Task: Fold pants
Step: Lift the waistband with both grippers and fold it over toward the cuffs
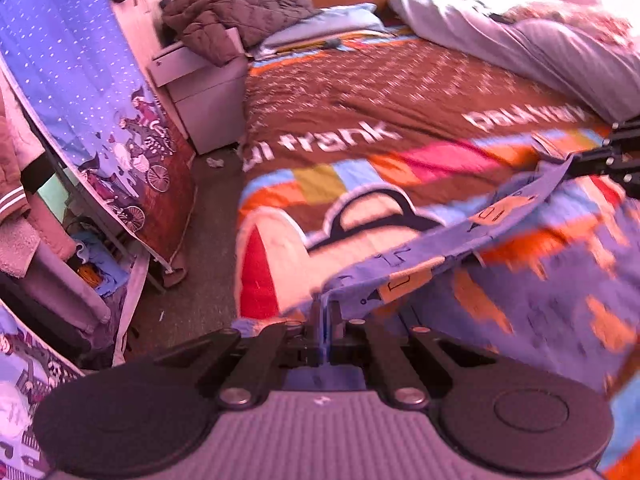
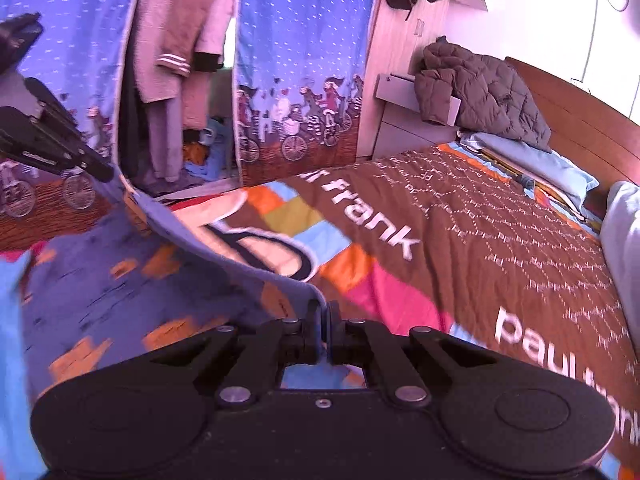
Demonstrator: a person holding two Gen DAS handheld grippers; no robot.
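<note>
- Left wrist view: the left tool point(image 1: 325, 312) is pinched tight on an edge of the pants point(image 1: 560, 312), a thin, limp blue cloth printed with orange blocks.
- From there the edge runs in a taut band up to the right tool point(image 1: 576, 162), which grips its far end. The rest of the pants sags below that band, over the bed point(image 1: 360, 92).
- The bed has a soft brown cover with bright patches and white lettering.
- Right wrist view: the right tool point(image 2: 325, 314) is clamped on the same hem. The left tool point(image 2: 108, 174) holds the other corner, above and beside the bed.
- The pants point(image 2: 120, 280) hang slack between them, blurred.
- Judgement: no finished fold shows. The folding itself appears to remain.
</note>
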